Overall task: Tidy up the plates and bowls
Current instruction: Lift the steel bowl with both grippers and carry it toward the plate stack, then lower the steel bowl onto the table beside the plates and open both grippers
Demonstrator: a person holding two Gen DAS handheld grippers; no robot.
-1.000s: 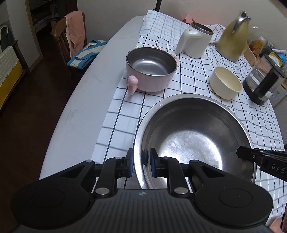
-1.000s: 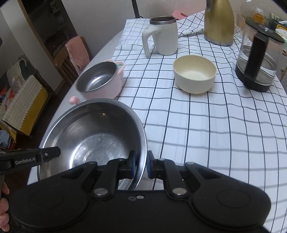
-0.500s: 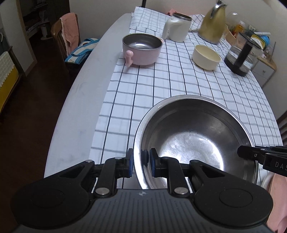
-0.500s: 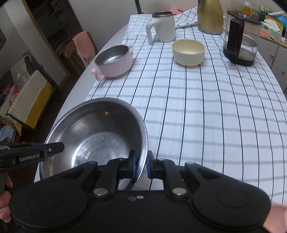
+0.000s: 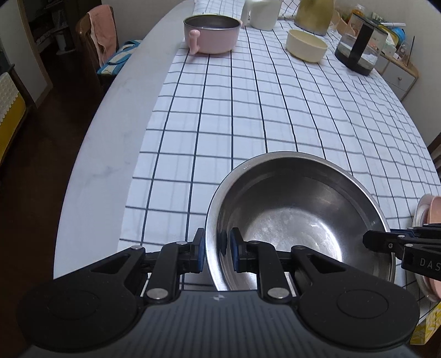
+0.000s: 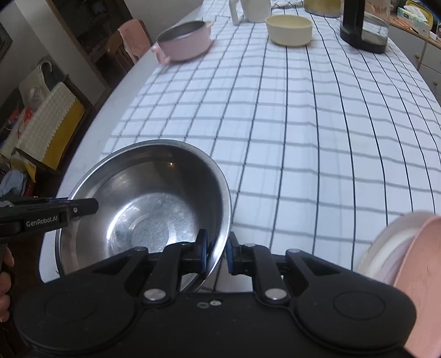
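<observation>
A large steel bowl (image 5: 297, 220) is held between both grippers near the table's near edge. My left gripper (image 5: 216, 252) is shut on its left rim; my right gripper (image 6: 216, 252) is shut on its right rim. The bowl also shows in the right wrist view (image 6: 143, 209). The right gripper's fingers (image 5: 386, 243) reach in at the right of the left wrist view; the left gripper's fingers (image 6: 74, 206) reach in at the left of the right wrist view. A pink bowl with handles (image 5: 212, 34) and a cream bowl (image 5: 306, 45) stand at the far end. Stacked pink and white plates (image 6: 408, 253) lie at the near right.
A checked cloth (image 5: 275, 110) covers most of the white table (image 5: 110, 137). A white mug (image 5: 261, 13), a gold kettle (image 5: 314, 13) and a glass coffee pot (image 5: 358, 52) stand at the far end. A chair with a pink towel (image 5: 99, 41) stands left.
Both grippers have carried the steel bowl back toward the near edge, away from the pink and cream bowls. The stacked plates have come into view at the right.
</observation>
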